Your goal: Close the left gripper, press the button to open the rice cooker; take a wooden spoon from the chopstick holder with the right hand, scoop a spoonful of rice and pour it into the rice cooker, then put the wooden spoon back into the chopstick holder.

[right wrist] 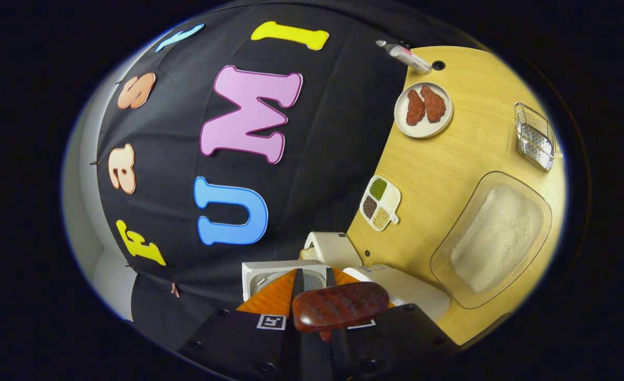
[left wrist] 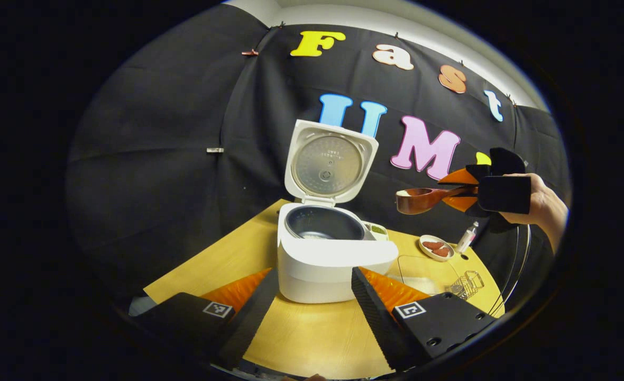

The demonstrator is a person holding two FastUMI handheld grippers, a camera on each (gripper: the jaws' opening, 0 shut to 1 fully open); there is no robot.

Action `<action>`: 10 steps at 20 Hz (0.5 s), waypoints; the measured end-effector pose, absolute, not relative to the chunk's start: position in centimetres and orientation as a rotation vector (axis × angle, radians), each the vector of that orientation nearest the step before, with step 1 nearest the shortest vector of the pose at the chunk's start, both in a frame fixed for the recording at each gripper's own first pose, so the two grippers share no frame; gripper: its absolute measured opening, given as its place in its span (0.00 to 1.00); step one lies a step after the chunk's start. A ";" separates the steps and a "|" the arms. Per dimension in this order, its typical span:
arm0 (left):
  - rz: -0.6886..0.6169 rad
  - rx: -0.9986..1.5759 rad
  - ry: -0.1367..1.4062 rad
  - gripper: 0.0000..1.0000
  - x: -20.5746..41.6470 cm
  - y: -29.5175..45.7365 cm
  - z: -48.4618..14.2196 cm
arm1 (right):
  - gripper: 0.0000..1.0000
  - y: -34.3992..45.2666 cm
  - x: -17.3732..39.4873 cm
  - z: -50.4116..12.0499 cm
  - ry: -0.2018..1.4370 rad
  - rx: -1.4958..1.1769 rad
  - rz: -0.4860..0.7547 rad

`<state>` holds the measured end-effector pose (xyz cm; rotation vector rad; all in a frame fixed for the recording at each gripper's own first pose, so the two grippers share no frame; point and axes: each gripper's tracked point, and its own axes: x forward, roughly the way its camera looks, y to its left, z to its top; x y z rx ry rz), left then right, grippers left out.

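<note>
The white rice cooker (left wrist: 322, 259) stands mid-table with its lid (left wrist: 330, 164) raised and the dark inner pot showing. My left gripper (left wrist: 312, 317) is open just in front of it, one finger on each side and nothing between them. To the right, above the table, a hand (left wrist: 542, 206) holds my right gripper (left wrist: 473, 190), shut on the handle of the wooden spoon (left wrist: 420, 200). The spoon's bowl points toward the cooker, right of and above the pot. In the right gripper view the spoon (right wrist: 341, 307) lies across my right gripper (right wrist: 312, 283), over the cooker (right wrist: 402, 288).
A clear tray of rice (right wrist: 494, 238) lies right of the cooker. The wire chopstick holder (right wrist: 535, 136) stands beyond the tray. Also on the wooden table (right wrist: 449, 159) are a plate with red pieces (right wrist: 423, 108), a divided dish of grains (right wrist: 379, 203) and a small bottle (right wrist: 404, 55).
</note>
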<state>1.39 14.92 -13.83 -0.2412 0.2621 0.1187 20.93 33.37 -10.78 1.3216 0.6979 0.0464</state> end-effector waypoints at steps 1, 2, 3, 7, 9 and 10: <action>0.124 -0.245 0.255 0.96 1.4 15.4 -13.7 | 0.20 34.6 21.2 -10.5 0.697 1.304 0.066; 0.128 -0.243 0.248 0.96 1.4 15.8 -13.4 | 0.20 36.0 21.5 -10.4 0.698 1.280 0.084; 0.132 -0.229 0.239 0.96 1.3 16.1 -13.4 | 0.20 37.1 21.7 -10.2 0.688 1.242 0.101; 0.155 -0.223 0.228 0.96 1.2 17.5 -13.2 | 0.19 41.8 22.8 -9.8 0.645 1.089 0.174; 0.158 -0.283 0.235 0.96 1.1 17.8 -13.4 | 0.19 43.8 23.4 -10.1 0.618 0.976 0.215; 0.160 -0.309 0.236 0.96 1.1 18.1 -13.5 | 0.19 44.5 23.6 -10.3 0.599 0.914 0.232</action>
